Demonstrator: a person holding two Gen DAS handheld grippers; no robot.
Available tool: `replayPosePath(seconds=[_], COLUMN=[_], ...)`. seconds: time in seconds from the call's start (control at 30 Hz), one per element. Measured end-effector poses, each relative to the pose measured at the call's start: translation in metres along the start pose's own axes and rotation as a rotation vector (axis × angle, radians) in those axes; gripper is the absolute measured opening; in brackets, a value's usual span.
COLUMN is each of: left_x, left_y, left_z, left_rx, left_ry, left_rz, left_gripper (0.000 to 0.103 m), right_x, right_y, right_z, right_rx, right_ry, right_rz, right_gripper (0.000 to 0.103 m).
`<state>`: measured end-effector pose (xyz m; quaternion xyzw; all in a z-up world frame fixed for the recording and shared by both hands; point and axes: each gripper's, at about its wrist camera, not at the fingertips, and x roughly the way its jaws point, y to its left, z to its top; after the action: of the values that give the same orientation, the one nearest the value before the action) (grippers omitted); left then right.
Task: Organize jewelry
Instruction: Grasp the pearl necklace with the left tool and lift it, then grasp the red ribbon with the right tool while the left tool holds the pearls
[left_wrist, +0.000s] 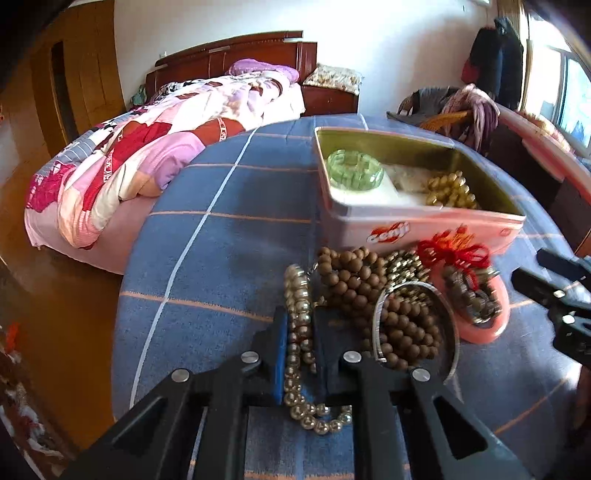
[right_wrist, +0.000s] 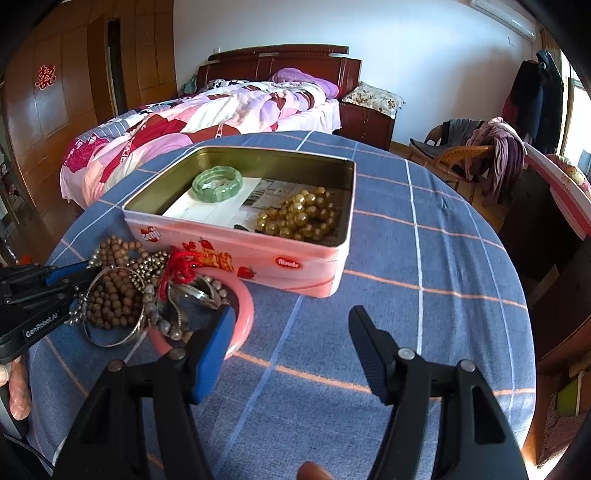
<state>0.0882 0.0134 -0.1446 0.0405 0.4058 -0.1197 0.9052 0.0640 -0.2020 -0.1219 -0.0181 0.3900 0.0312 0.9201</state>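
- Pearl strand (left_wrist: 297, 325) is pinched by the closed left claw (left_wrist: 300, 334); it should be lifted slowly, clear of the bead pile (left_wrist: 369, 288).
- Right claw (right_wrist: 291, 332) is held open, empty.
- Tin (left_wrist: 424, 225) is the likely destination.

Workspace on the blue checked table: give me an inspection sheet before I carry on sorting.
Surface: blue checked tablecloth on a round table.
Job's things: open pink tin holding a green bangle and gold bead strand; beside it a pile with brown wooden beads, a silver bangle, a pink bangle, a red-tasselled piece.
Clutter: paper lining the tin.
Claws: left claw shut on a pale pearl strand; right claw open, empty, its blue pad by the pink bangle.
Cables: nothing seen.
Surroundings: bed, wicker chair with clothes.
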Motion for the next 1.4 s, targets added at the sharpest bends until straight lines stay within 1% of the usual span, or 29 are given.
replayPosePath(seconds=[0.03,0.1,0.3,0.37,0.43,0.5,0.63,0.7,0.83,0.87,0.9,0.93,0.97,1.0,1.07,1.2,1.4], left_x=[-0.006,-0.016,-0.044,-0.05,-0.052,-0.054,-0.055,-0.054,-0.053,-0.052,-0.051,-0.051,-0.051,-0.051,-0.053,-0.059,-0.065], left_y=[0.001,0.004,0.001,-0.002,-0.005,-0.007,-0.008,-0.008,-0.007,-0.007,-0.007,-0.006,-0.006,-0.006,-0.005,-0.006,-0.008], left_z=[0.002,0.006,0.02,0.024,0.028,0.03,0.034,0.033,0.033,0.032,0.031,0.031,0.03,0.03,0.031,0.031,0.033], left_rx=[-0.006,-0.014,0.006,0.014,0.023,0.025,0.023,0.022,0.019,0.019,0.018,0.017,0.015,0.013,0.01,0.007,0.008], left_ry=[-0.019,-0.045,-0.128,-0.147,-0.158,-0.169,-0.174,-0.174,-0.166,-0.165,-0.163,-0.161,-0.161,-0.163,-0.167,-0.183,-0.197], left_rz=[-0.017,-0.022,0.011,0.012,0.005,-0.002,-0.015,-0.015,-0.018,-0.02,-0.02,-0.022,-0.022,-0.023,-0.023,-0.029,-0.037], left_gripper=[0.012,0.012,0.012,0.012,0.012,0.012,0.012,0.012,0.012,0.012,0.012,0.012,0.012,0.012,0.012,0.012,0.012], right_x=[0.0,-0.001,-0.004,-0.005,-0.008,-0.009,-0.007,-0.003,0.008,0.012,0.014,0.017,0.018,0.017,0.01,-0.002,-0.021], right_y=[-0.001,-0.003,0.001,0.005,0.009,0.013,0.024,0.031,0.043,0.047,0.048,0.05,0.05,0.051,0.052,0.049,0.04], right_z=[0.0,-0.001,0.001,0.004,0.009,0.015,0.028,0.032,0.032,0.031,0.03,0.029,0.028,0.027,0.025,0.025,0.031], right_rx=[0.006,0.015,-0.003,-0.015,-0.025,-0.031,-0.048,-0.064,-0.101,-0.115,-0.12,-0.126,-0.128,-0.132,-0.144,-0.141,-0.124], right_ry=[0.0,0.0,-0.013,-0.02,-0.03,-0.041,-0.052,-0.047,-0.024,-0.01,0.0,0.02,0.031,0.028,0.008,-0.016,-0.063], right_rz=[0.003,0.007,0.024,0.04,0.057,0.077,0.132,0.145,0.168,0.171,0.174,0.181,0.197,0.199,0.191,0.193,0.186], right_gripper=[0.067,0.067,0.067,0.064,0.063,0.059,0.058,0.054,0.052,0.048,0.039,0.032,0.023,0.014,0.008,0.005,0.003])
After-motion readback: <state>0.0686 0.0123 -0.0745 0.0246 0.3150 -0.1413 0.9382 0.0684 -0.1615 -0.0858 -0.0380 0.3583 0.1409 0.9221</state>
